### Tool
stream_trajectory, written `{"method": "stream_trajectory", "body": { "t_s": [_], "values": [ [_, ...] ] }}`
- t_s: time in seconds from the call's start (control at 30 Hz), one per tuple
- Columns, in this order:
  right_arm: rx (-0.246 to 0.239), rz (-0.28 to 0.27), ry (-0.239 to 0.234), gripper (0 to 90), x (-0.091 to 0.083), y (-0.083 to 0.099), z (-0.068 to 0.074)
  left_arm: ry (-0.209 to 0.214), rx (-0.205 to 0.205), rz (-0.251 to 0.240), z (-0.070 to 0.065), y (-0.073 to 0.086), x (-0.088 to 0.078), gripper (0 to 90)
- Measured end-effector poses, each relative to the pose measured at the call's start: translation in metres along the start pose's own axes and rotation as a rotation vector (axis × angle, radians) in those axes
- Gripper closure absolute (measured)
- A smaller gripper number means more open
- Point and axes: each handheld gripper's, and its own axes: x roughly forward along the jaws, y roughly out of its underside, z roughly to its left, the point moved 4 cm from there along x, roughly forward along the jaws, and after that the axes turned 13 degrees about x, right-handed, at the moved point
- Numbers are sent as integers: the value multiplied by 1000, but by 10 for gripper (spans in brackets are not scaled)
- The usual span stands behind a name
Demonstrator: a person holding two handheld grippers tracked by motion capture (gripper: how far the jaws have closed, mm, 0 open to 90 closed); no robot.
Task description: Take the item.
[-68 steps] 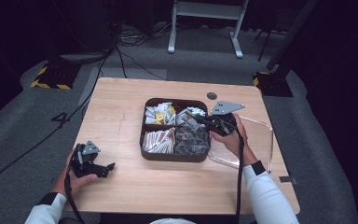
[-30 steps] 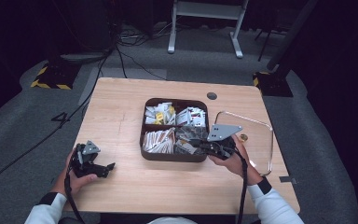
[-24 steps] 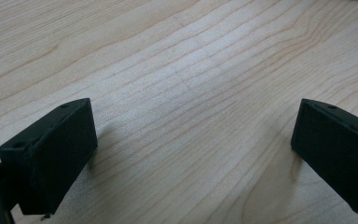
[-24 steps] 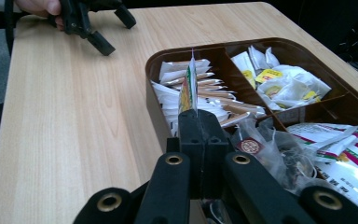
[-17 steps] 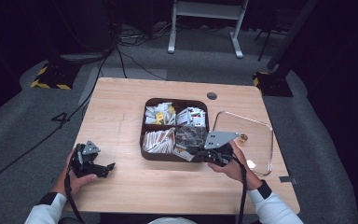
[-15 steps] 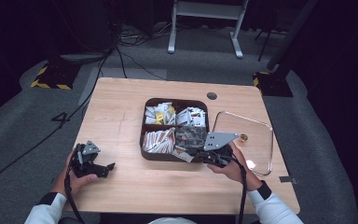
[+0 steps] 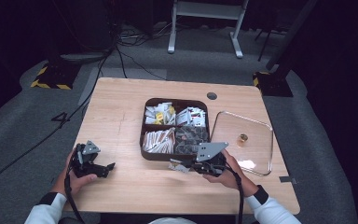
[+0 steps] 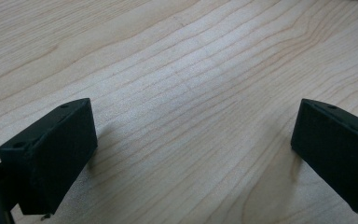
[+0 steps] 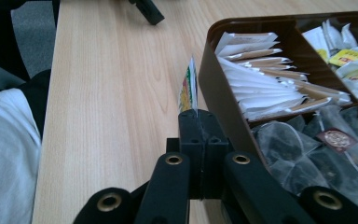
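A brown divided box (image 7: 152, 155) of tea bags and sachets stands mid-table. My right gripper (image 7: 188, 165) lies low over the table just in front of the box's near wall, pointing left. It is shut on a small colourful sachet (image 7: 177, 166). In the right gripper view the sachet (image 9: 188, 87) stands on edge above the closed jaws of my right gripper (image 9: 198, 119), beside the box wall (image 9: 218, 88). My left gripper (image 7: 108, 166) rests at the table's near left. In the left gripper view, my left gripper (image 8: 191, 149) is open over bare wood.
A clear lid (image 7: 269, 145) with a gold knob (image 7: 242, 138) lies on the table right of the box. The box holds white sachets (image 9: 256, 88), yellow-tagged bags (image 9: 349, 56) and dark pyramid bags (image 9: 307, 154). A cable port (image 7: 211, 96) sits near the far edge.
My right gripper has come from over the box's right compartments toward the near side and down, bringing the sachet out in front of the box. The left gripper has stayed put.
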Motion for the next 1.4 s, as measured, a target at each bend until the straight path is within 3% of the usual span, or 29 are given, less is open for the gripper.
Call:
{"method": "stream_trajectory", "body": {
  "t_s": [0.47,0.63,0.93,1.4],
  "values": [
    [-6,78,-61,900,20,15,11,1,-3,0,0,0,0,5],
    [7,72,-73,900,21,16,11,2,-3,-1,0,0,0,5],
    [18,89,6,767,26,20,0,1,0,0,0,0,0,5],
    [35,70,40,571,22,17,-5,1,-2,0,0,0,0,5]
  ]
}}
